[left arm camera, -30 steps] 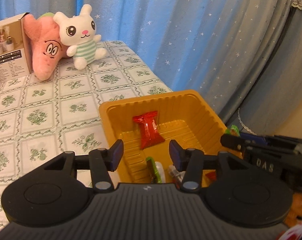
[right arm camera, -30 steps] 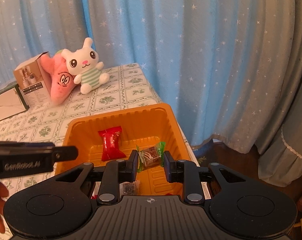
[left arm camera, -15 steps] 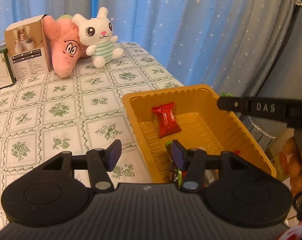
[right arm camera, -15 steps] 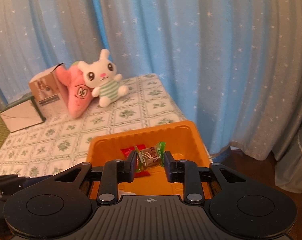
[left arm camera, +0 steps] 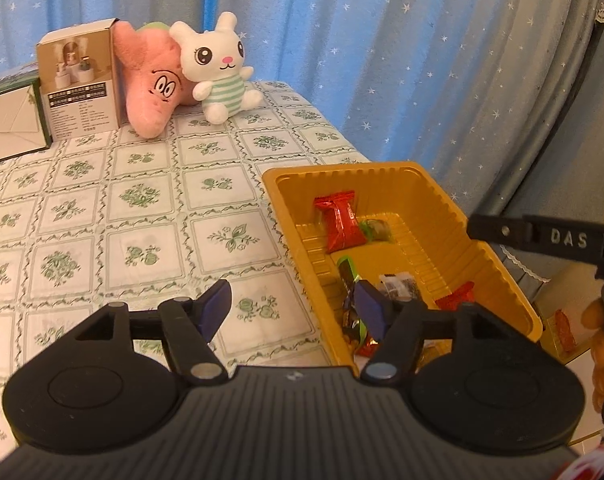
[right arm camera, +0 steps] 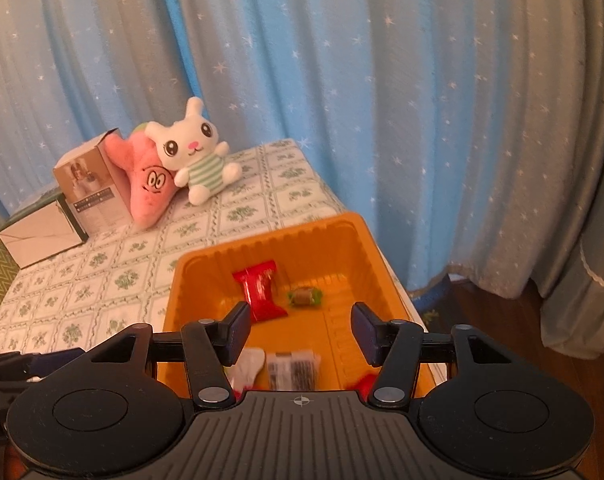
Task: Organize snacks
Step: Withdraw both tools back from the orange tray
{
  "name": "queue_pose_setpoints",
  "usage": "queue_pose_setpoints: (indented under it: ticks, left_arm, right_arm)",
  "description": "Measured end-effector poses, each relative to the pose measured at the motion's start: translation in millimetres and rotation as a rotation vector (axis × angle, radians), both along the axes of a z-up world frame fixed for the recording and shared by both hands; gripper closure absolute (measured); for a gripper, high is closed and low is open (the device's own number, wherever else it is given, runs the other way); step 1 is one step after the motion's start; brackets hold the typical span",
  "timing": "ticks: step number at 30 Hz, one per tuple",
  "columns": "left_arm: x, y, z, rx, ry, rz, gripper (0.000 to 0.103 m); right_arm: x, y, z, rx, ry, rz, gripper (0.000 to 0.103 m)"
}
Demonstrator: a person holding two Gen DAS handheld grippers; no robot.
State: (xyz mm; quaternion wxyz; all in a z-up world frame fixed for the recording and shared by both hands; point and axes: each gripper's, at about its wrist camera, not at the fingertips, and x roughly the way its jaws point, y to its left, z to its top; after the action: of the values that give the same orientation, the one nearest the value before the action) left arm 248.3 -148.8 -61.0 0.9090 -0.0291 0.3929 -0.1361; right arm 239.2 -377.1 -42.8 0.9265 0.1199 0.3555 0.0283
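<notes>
An orange tray point(left arm camera: 490, 256) point(right arm camera: 366, 236) sits at the table's right edge and holds several wrapped snacks. A red packet point(left arm camera: 340, 222) point(right arm camera: 259, 290) lies near its far end, with a green-wrapped candy point(left arm camera: 376, 229) point(right arm camera: 304, 297) beside it. Other wrapped snacks point(left arm camera: 398, 286) point(right arm camera: 293, 368) lie at the near end. My right gripper point(right arm camera: 299, 332) is open and empty above the tray. My left gripper point(left arm camera: 291, 312) is open and empty over the tray's left rim. The right gripper's finger point(left arm camera: 542, 236) shows in the left wrist view.
A white rabbit plush point(left arm camera: 217, 64) point(right arm camera: 193, 152), a pink plush point(left arm camera: 153, 84) point(right arm camera: 149, 184) and cardboard boxes point(left arm camera: 79, 80) point(right arm camera: 91, 186) stand at the table's far end. A blue starred curtain point(right arm camera: 382, 100) hangs behind. The flowered tablecloth point(left arm camera: 101, 208) spreads left of the tray.
My right gripper opened and let go of the green-wrapped candy, which now lies in the tray beside the red packet. Both grippers drew back and up from the tray.
</notes>
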Motion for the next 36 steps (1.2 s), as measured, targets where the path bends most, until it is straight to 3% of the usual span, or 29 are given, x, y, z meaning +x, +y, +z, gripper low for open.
queue_pose_setpoints:
  ticks: [11,25,36]
  left_arm:
    - [-52.8,17.9,19.7,-0.026,-0.029,0.018,0.034]
    - [-138.5,43.2,50.0,-0.003,-0.057,0.102,0.035]
    - [-194.9,50.7,70.9,0.009,-0.06,0.116,0.035]
  right_arm:
    - [-70.0,8.5,8.9,0.0,0.044,-0.022,0.047]
    - [-153.2,34.3,32.6,-0.065,0.041,0.006,0.047]
    - [-201.4,48.1,50.0,-0.074,0.023,0.014,0.032]
